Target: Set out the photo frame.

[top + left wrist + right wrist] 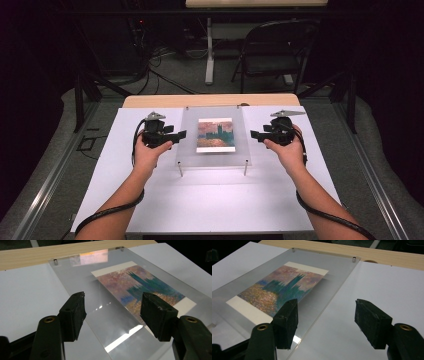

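A clear acrylic sheet stands raised on small metal posts in the middle of the white table top, with a painted print under it. My left gripper hovers at the sheet's left edge, jaws open and empty, pointing right. At the sheet's right edge my right gripper points left, jaws open, nothing between them. In the left gripper view the sheet and the print lie just beyond the jaws. The right gripper view looks over the sheet's edge at the print.
White board covers the table; a strip of bare wood runs along its far edge. Metal posts hold the sheet's corners. A folding chair and a table leg stand on the floor beyond.
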A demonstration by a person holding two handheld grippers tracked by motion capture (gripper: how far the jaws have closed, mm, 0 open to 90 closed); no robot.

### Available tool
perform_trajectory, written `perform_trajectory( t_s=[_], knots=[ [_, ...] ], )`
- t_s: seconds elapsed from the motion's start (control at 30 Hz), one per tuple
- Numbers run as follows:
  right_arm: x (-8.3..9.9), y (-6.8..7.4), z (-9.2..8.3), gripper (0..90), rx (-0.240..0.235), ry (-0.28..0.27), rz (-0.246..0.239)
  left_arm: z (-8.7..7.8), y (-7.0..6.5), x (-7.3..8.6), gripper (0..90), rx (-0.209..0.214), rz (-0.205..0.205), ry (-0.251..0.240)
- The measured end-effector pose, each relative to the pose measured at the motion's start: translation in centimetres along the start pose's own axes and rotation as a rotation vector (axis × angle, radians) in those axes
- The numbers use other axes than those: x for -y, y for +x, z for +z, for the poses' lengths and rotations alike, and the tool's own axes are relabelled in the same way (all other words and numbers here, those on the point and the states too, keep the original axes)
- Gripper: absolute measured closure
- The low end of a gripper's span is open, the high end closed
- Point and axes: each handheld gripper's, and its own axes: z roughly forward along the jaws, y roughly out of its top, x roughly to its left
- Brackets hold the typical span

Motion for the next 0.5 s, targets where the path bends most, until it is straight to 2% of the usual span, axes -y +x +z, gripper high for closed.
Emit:
perform_trajectory(
  t_s=[0.3, 0.5],
  knots=[
    [-2.9, -0.1, 2.0, 35.6, 0.013, 0.001, -0.003, 1.5, 1.1, -3.0, 36.5, -0.014, -0.029, 0.017],
    [-3.7, 0.0, 3.7, 35.5, 0.005, 0.012, 0.011, 2.9, 1.9, -3.8, 36.4, -0.032, -0.049, 0.033]
  ],
)
